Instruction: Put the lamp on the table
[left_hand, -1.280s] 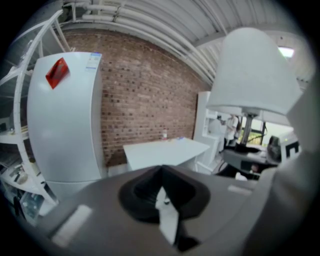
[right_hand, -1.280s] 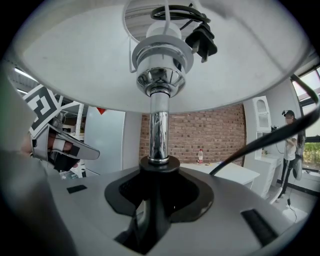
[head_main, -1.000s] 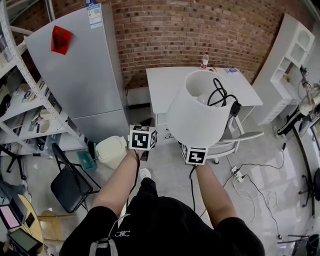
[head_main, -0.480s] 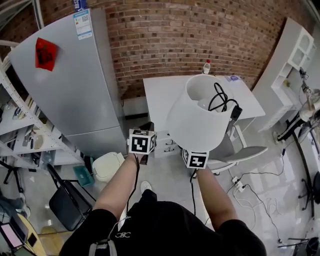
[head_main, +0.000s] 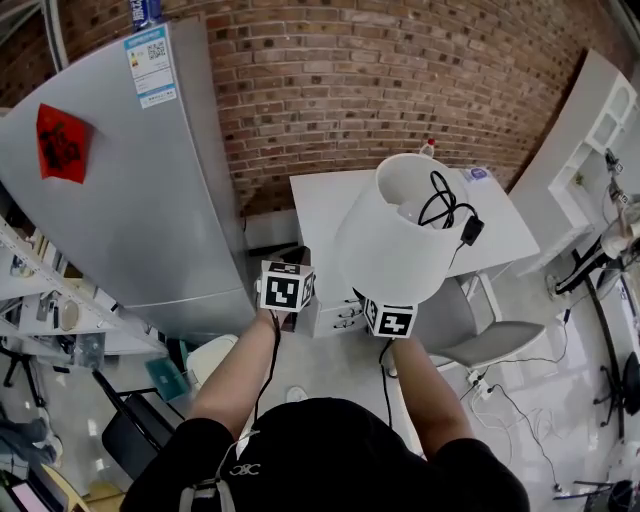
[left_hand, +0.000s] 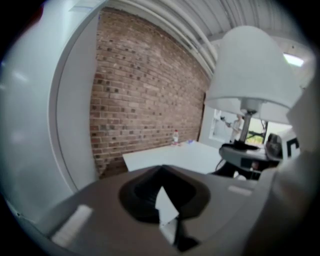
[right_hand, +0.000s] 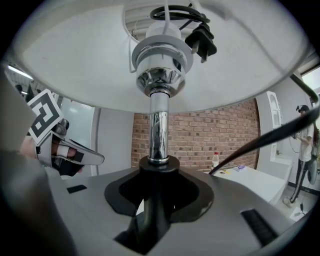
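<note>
The lamp has a white shade (head_main: 385, 255), tilted, with its black cord and plug (head_main: 447, 208) coiled inside. My right gripper (right_hand: 152, 212) is shut on the lamp's black collar below the chrome stem (right_hand: 159, 125), and the plug (right_hand: 202, 42) hangs above. In the head view only that gripper's marker cube (head_main: 390, 318) shows under the shade. My left gripper (left_hand: 167, 222) is beside it on the left, its jaws together with nothing between them; its cube (head_main: 285, 287) shows in the head view. The white table (head_main: 325, 205) stands ahead against the brick wall, below the shade.
A grey fridge (head_main: 130, 180) stands left of the table. On the table's far edge is a small bottle (head_main: 429, 147). A grey chair (head_main: 485, 338) sits at the table's right front, a drawer unit (head_main: 330, 310) under it, and white shelving (head_main: 590, 130) at the right.
Both grippers and the lamp have come forward toward the table, which now lies closer beneath the shade. The fridge looms larger at left. The grip on the lamp is unchanged.
</note>
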